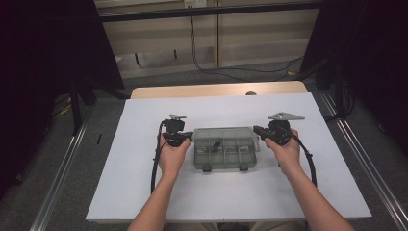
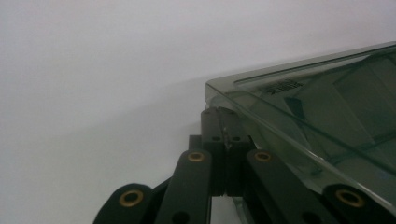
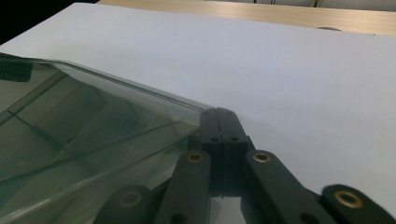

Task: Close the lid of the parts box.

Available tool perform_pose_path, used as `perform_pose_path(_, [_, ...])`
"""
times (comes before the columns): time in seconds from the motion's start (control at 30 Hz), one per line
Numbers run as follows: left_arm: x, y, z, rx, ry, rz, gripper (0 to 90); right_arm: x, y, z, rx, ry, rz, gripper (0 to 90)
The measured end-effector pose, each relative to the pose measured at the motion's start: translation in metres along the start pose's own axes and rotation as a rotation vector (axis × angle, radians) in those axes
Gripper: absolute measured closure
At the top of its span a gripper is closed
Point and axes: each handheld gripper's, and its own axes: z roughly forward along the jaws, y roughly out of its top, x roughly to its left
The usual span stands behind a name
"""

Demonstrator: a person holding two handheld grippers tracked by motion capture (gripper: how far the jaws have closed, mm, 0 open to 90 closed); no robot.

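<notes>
A translucent grey compartment box (image 1: 224,147) lies flat near the middle of the white table (image 1: 144,159), its lid down and its two dark latches (image 1: 207,168) on the near edge, facing the person. Dividers and a few small dark items show dimly through the lid; what they are cannot be told.

The left gripper (image 1: 184,136) meets the box at its far left corner, the right gripper (image 1: 260,132) at its far right corner. In the left gripper view the jaws stand pressed together, tips touching the box corner (image 2: 219,95) just under the lid edge. In the right gripper view the jaws are likewise pressed together against the lid corner (image 3: 187,109). Neither pair pinches anything between them, as far as can be seen.

Judged progress: early. The box looks closed and both latches appear fastened, so any opening, lifting or shifting of it is yet to come; the tips seem placed to brace or nudge it.

Writing: a short moulded mark (image 2: 282,87) shows on the lid in the left gripper view, too blurred to read. No brand or label is otherwise legible.
</notes>
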Motion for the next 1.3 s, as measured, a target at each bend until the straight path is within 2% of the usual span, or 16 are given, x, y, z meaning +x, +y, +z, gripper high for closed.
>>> perform_pose_path(0.5, [0.0001,-0.0021,0.0008,0.006,-0.004,-0.003,90.0,0.0006,-0.0042,-0.0006,0.008,0.005,-0.017,90.0])
perform_pose_path(1.3, [0.0008,-0.0049,0.0011,0.018,-0.007,0.001,90.0,0.0017,-0.0091,-0.0013,0.012,0.011,-0.016,90.0])
